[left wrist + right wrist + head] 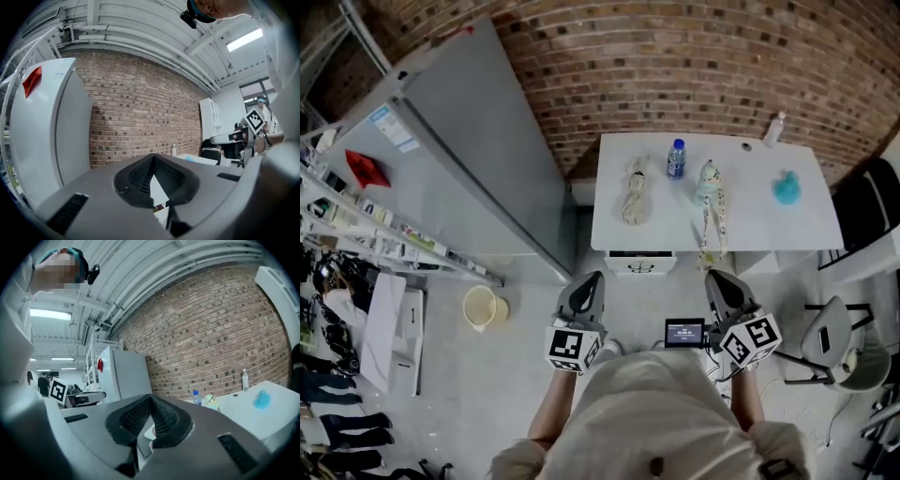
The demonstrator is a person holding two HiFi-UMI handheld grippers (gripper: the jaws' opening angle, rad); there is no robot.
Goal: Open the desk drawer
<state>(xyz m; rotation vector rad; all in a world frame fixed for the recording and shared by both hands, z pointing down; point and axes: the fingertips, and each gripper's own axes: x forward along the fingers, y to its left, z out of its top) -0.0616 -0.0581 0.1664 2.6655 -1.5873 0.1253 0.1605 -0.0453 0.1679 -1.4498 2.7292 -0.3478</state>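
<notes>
Person in a pale shirt (pixel 656 403). The left gripper (pixel 589 281) and right gripper (pixel 719 278) have grey housings, black ribbed pads (pixel 140 176) and a black-and-white marker cube (pixel 574 347) each. A small screen (pixel 684 332) sits beside the right.

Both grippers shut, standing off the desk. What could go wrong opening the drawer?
1. The left gripper and right gripper are both shut and short of the drawer; unless one opens, it may just bump the front.
2. The long soft toy seems to reach the desk's front edge beside the drawer; the right gripper could snag it.
3. A hard tug might topple the upright water bottle.
</notes>
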